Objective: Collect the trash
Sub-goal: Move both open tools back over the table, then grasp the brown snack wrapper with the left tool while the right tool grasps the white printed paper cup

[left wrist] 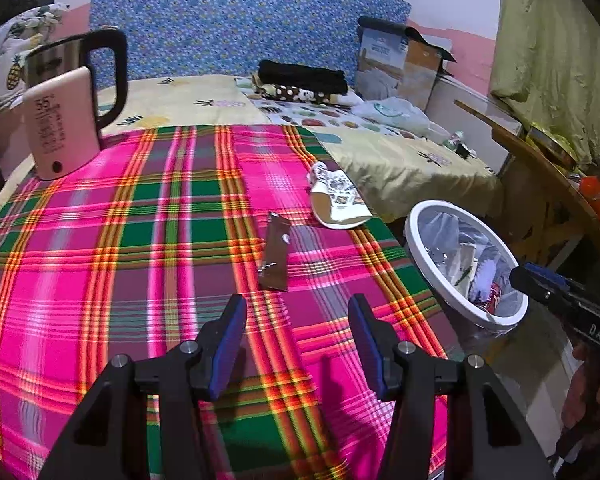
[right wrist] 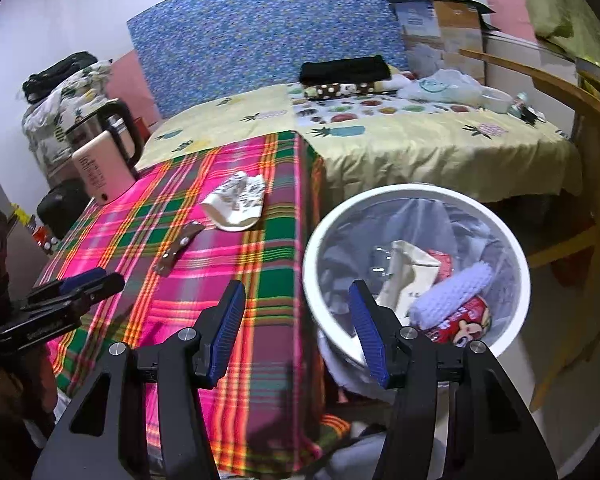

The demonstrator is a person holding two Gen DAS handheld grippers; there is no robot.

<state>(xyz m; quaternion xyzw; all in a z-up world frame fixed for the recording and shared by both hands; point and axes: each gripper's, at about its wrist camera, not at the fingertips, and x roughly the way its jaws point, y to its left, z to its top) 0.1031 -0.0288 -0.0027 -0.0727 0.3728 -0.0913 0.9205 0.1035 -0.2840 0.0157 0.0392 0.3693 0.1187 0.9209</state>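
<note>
left gripper (left wrist: 296, 344): spread, empty
right gripper (right wrist: 296, 332): spread, empty
risk: flat brown foil wrapper (left wrist: 275, 254) at 12 o'clock – thin, pads may skid

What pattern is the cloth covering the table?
Pink, green and orange plaid cloth, clearest in the left wrist view.

From my left wrist view, the right gripper (left wrist: 518, 276) enters at three o'clock, its body cut by the edge. The trash bin (left wrist: 416, 220) hides its own base. The kettle (left wrist: 60, 120) label is too blurred to read. Small items (left wrist: 458, 142) at two o'clock are too tiny to identify.
</note>
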